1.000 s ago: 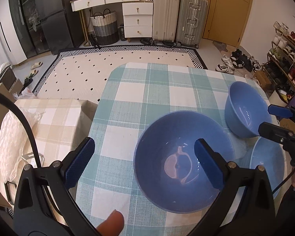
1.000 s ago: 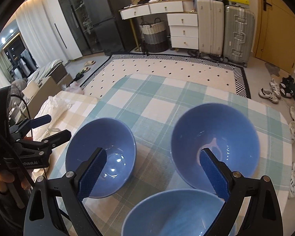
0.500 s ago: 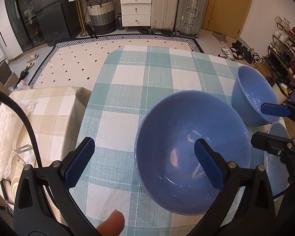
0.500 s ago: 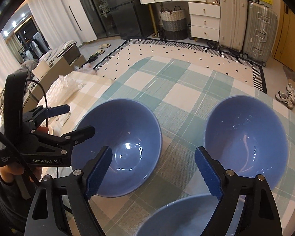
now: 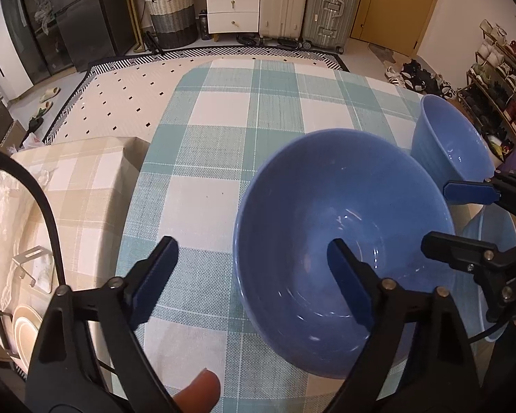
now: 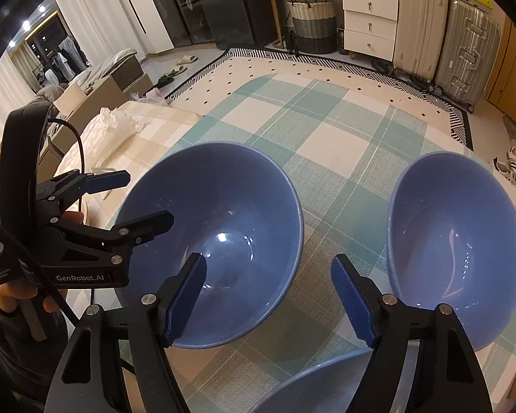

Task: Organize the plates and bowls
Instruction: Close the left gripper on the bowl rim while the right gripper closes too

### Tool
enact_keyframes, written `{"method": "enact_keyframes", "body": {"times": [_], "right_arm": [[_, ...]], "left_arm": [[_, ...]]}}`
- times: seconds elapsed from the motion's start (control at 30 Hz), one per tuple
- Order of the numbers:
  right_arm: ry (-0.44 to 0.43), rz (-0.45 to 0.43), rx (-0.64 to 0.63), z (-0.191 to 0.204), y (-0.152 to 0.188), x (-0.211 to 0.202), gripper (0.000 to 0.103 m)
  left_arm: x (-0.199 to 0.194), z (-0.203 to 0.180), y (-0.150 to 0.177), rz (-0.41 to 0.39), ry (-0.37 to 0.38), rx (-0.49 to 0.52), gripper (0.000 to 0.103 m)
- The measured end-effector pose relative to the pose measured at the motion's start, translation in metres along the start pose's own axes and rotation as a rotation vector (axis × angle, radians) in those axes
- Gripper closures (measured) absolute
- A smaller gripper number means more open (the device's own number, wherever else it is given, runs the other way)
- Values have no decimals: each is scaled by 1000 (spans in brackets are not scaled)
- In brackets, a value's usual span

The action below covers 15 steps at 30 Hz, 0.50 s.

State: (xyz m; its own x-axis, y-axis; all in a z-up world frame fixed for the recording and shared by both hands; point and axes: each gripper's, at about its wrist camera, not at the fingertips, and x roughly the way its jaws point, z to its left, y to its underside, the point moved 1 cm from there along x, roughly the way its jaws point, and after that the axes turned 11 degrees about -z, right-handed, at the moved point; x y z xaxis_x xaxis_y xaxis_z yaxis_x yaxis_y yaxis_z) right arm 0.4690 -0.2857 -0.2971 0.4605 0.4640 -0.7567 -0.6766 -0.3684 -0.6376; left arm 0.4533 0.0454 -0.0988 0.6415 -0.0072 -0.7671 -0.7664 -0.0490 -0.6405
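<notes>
3 blue bowls (image 6: 220,227) on my counter (image 6: 326,144), all empty. Both tools spread, closing, neither pinching: left tool (image 5: 254,282), right tool (image 6: 268,296).

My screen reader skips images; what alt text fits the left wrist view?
The left gripper, jaws just closing, straddles the near rim of a blue bowl on a checked tablecloth; the right gripper reaches in beside two more blue bowls.
</notes>
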Motion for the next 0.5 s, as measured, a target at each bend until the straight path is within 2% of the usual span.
{"method": "enact_keyframes", "body": {"times": [0.07, 0.13, 0.2, 0.37, 0.5], "right_arm": [[21, 17, 6, -1, 1, 4, 32], [20, 25, 8, -2, 2, 8, 34], [15, 32, 11, -3, 4, 11, 35], [6, 41, 16, -3, 5, 15, 49], [8, 26, 10, -1, 5, 17, 53]], "left_arm": [[4, 0, 2, 13, 11, -1, 37], [7, 0, 4, 25, 24, -6, 45], [9, 1, 6, 27, 24, -10, 47], [14, 2, 9, 39, 40, -19, 68], [15, 1, 11, 41, 46, -10, 74]]}}
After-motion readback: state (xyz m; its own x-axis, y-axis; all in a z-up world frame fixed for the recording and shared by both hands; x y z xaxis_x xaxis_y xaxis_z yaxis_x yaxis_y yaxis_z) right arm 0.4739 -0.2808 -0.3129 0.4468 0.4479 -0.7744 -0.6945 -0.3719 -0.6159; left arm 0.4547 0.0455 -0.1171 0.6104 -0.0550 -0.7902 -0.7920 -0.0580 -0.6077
